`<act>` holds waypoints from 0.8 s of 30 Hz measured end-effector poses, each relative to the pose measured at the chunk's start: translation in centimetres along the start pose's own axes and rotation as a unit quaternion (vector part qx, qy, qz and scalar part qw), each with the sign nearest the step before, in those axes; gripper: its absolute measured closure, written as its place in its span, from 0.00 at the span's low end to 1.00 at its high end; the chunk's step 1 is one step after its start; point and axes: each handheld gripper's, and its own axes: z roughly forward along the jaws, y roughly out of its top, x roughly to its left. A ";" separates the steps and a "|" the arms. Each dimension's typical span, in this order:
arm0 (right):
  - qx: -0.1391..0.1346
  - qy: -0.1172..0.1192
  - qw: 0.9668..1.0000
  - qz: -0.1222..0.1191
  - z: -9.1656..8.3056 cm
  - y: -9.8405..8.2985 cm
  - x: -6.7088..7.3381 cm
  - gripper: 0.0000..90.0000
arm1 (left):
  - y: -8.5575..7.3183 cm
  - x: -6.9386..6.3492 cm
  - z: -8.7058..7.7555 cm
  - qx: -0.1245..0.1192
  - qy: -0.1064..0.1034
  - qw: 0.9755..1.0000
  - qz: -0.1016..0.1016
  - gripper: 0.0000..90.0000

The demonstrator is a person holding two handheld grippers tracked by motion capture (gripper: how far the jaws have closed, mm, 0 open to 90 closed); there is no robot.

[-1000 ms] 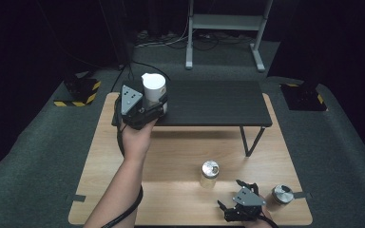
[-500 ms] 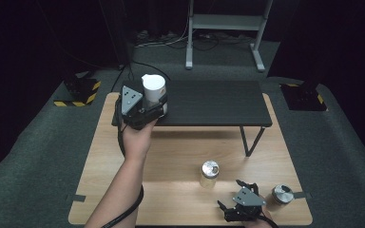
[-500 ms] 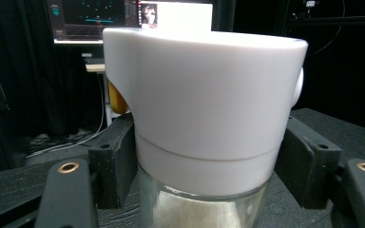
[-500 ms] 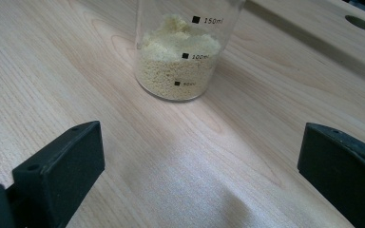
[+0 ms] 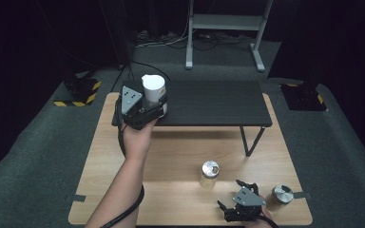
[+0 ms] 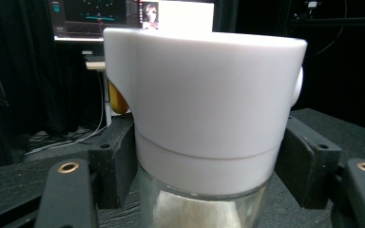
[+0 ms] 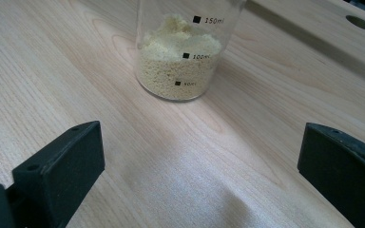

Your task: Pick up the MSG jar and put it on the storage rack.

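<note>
The left tool (image 5: 153, 110) is clenched on a white-capped glass jar (image 5: 153, 88) standing at the left end of the dark raised shelf (image 5: 218, 102), at ten o'clock on the tabletop (image 5: 171, 156). The right tool (image 5: 237, 202) rests at five o'clock, jaws spread wide and grasping nothing. A beaker of yellow granules (image 7: 180, 52) stands just ahead of it, and a metal-lidded jar (image 5: 281, 194) just beside it.
</note>
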 end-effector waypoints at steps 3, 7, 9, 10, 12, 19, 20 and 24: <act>-0.001 0.000 1.000 0.000 0.0 0.0 0.0 0.01 | 0.0 0.0 0.1 0.000 0.000 1.000 0.001 0.33; 0.000 0.000 1.000 -0.001 0.0 0.0 0.0 0.01 | 0.0 0.0 0.2 0.001 -0.001 1.000 0.001 0.33; -0.001 0.000 1.000 -0.001 0.0 0.0 0.0 0.01 | 0.0 0.0 0.2 0.000 0.001 1.000 0.002 0.33; -0.001 0.000 1.000 -0.001 0.0 0.0 0.0 0.01 | 0.0 -0.1 0.2 -0.001 0.001 1.000 0.003 0.33; -0.001 0.000 1.000 -0.001 0.0 0.0 0.0 0.01 | -0.1 -0.1 0.2 -0.003 0.002 1.000 0.004 0.33; -0.001 0.000 1.000 -0.001 0.0 0.0 0.0 0.01 | -0.2 -0.1 0.0 -0.004 0.000 1.000 0.005 0.33; -0.001 0.000 1.000 -0.001 0.0 0.0 0.0 0.01 | -0.2 -0.1 0.0 -0.004 0.000 1.000 0.004 0.33; -0.001 0.000 1.000 0.000 0.0 0.0 0.0 0.01 | -0.2 0.0 0.0 -0.004 -0.002 1.000 0.004 0.33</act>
